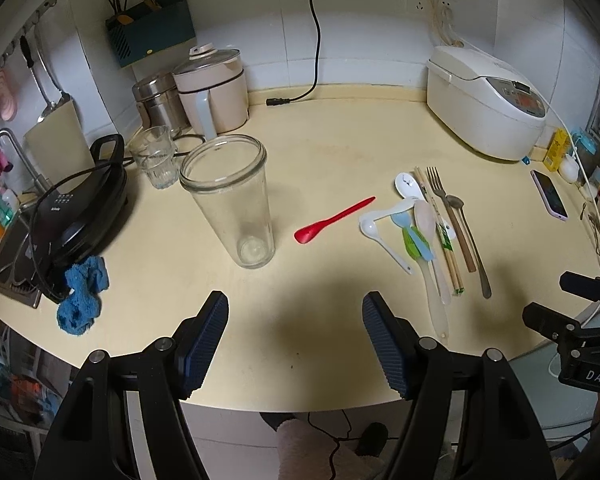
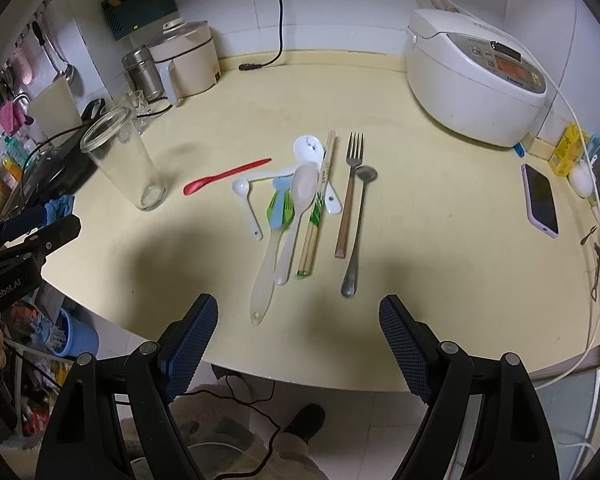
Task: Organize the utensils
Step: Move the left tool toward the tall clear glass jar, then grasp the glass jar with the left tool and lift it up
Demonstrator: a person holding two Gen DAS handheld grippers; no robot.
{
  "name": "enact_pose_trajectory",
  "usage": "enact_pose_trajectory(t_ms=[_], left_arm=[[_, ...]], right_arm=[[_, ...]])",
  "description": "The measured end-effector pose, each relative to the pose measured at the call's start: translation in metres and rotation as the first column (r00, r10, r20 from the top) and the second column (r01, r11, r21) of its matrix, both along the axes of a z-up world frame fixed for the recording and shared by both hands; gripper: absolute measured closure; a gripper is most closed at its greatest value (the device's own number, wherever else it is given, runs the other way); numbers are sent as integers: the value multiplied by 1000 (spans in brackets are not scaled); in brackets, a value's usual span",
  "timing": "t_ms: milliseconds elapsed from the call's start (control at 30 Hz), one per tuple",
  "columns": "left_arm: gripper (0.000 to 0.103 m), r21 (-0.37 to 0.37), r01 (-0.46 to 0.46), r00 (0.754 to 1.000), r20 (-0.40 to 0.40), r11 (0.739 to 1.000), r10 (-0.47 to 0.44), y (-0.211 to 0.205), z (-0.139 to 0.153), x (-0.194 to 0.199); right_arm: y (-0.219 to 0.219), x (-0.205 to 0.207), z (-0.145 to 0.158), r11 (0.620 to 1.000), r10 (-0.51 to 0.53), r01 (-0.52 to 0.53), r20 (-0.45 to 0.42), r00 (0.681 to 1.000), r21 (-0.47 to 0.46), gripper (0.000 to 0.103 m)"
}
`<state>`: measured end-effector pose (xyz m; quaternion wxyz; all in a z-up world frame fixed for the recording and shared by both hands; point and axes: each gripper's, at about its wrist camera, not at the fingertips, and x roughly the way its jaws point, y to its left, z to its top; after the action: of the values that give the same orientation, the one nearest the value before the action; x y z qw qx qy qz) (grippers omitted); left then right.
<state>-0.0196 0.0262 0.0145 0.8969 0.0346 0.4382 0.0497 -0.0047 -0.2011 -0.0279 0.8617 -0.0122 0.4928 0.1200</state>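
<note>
Hovering over the near edge of the pale yellow table [image 2: 440,220], both claws are empty, so the sorting appears to be only starting. The right claw [image 2: 298,348] is standing with its jaws apart and nothing between them, pointing down toward the loose pile of utensils [image 2: 300,208] lying mid-table. The left claw [image 1: 294,340] is likewise gripping nothing, its blue ribbed pads [image 1: 204,344] visibly apart though near their narrowest setting. In the pile are lying a translucent plastic rice paddle [image 2: 266,272], a pair of wooden chopsticks [image 2: 318,208], a wood-handled metal fork [image 2: 350,196] and a long steel spoon [image 2: 358,232], with white and green-blue plastic pieces overlapping. A red plastic spoon [image 2: 226,176] is lying apart, between the pile and the tall clear glass jar [image 2: 120,160] standing upright and empty to the left. Likely the jar is the collecting place; the next move is calling for lowering the right claw onto one handle end without dragging its neighbours.
</note>
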Motion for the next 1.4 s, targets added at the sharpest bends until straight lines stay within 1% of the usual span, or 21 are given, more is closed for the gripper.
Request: enact_pose_trajectory(t_ms=[167, 467, 833, 1167, 1233, 1333, 1400], left_arm=[[29, 8, 5, 1000, -6, 1000, -5, -4, -1, -3], [29, 4, -2, 1000, -15, 1000, 2, -5, -6, -4], [29, -1, 4, 1000, -20, 1000, -4, -4, -9, 4], [29, -7, 10, 999, -40, 1000, -10, 5, -20, 17], [29, -16, 20, 999, -32, 1000, -20, 9, -24, 19], [29, -85, 44, 999, 18, 995, -43, 28, -33, 25], [29, -100, 52, 997, 63, 994, -45, 44, -39, 32]], right_arm=[[-1, -1, -2, 1000, 2, -2, -7, 1000, 14, 19], [3, -1, -5, 1000, 15, -15, -13, 1000, 11, 19], [3, 8, -9, 1000, 2, -1, -31, 1000, 18, 19], [8, 19, -13, 1000, -2, 3, -53, 999, 17, 19], [9, 22, -14, 1000, -3, 4, -58, 998, 16, 19], [13, 26, -16, 1000, -1, 2, -67, 998, 12, 19], [17, 29, -17, 1000, 3, -3, -70, 998, 7, 19]])
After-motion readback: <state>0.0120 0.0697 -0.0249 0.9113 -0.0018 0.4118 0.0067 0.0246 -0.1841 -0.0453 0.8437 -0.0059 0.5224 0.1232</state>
